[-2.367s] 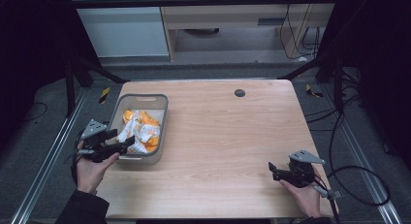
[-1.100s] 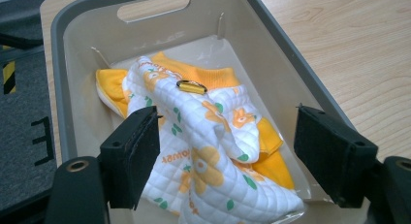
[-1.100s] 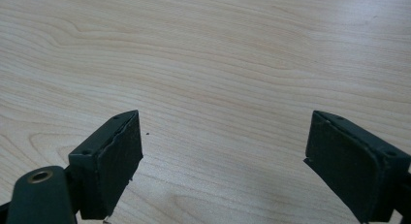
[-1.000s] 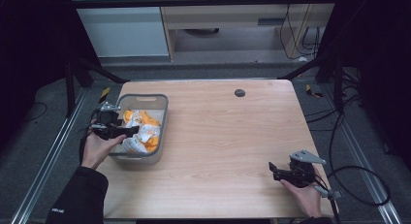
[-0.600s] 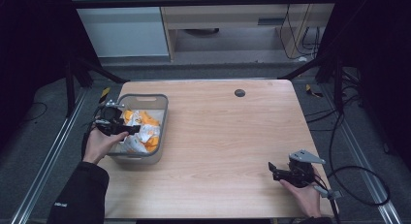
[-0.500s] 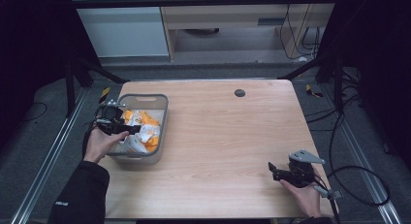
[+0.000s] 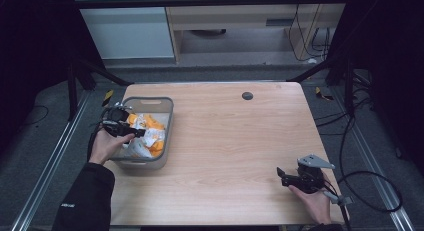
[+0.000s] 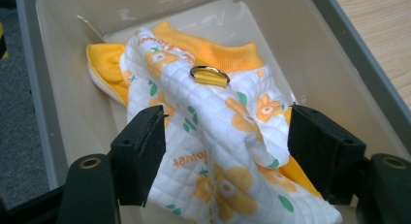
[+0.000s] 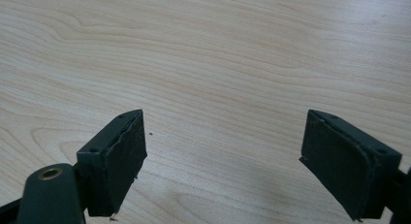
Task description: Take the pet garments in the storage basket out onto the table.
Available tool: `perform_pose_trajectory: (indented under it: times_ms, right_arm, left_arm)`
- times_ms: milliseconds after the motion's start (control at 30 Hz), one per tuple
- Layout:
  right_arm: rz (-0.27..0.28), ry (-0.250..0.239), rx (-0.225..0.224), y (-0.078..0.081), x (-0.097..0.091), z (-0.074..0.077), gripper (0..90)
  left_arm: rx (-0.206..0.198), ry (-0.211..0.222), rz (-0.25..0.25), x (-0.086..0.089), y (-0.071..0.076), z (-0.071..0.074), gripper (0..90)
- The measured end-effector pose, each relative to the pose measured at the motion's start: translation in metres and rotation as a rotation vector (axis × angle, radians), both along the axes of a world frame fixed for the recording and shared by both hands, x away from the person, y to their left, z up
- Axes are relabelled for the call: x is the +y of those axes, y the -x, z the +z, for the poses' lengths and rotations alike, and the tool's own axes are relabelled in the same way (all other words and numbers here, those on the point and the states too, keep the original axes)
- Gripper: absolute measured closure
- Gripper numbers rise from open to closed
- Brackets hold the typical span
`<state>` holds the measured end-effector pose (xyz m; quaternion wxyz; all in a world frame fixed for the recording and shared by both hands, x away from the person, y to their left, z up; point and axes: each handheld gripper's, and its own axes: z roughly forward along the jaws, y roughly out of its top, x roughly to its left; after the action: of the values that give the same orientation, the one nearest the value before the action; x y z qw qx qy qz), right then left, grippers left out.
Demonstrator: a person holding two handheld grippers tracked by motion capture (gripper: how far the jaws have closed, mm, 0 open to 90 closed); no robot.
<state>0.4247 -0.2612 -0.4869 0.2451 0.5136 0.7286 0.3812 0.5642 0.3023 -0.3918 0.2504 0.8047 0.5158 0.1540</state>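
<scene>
Straddling quilted floral garment (image 8: 213, 136) in grey bin (image 7: 167, 111), far left: left gripper (image 8: 225, 146), jaws closing, seemingly not yet pinching. Right gripper (image 9: 223, 161): agape, near right.

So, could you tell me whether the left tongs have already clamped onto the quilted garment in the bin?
No: the left tongs stand open astride the quilted garment, with gaps visible beside both pads.

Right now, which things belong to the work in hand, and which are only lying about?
In the job: white-and-orange quilted flowered garment; grey plastic bin; left gripper, jaws closing around the garment.
Lying about: right gripper, open; wooden table; round black grommet.
</scene>
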Motion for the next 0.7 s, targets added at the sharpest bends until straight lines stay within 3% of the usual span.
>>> perform_pose_trajectory:
  times_ms: [133,700]
  right_arm:
    - [-0.001,0.000,0.001,0.000,0.000,0.000,16.1]
    - [0.009,0.010,0.002,-0.001,0.000,-0.001,16.3]
  left_arm:
    - [0.019,-0.018,-0.002,-0.001,-0.003,-0.003,31.6]
    - [0.074,-0.021,-0.007,-0.003,-0.007,-0.020,41.7]
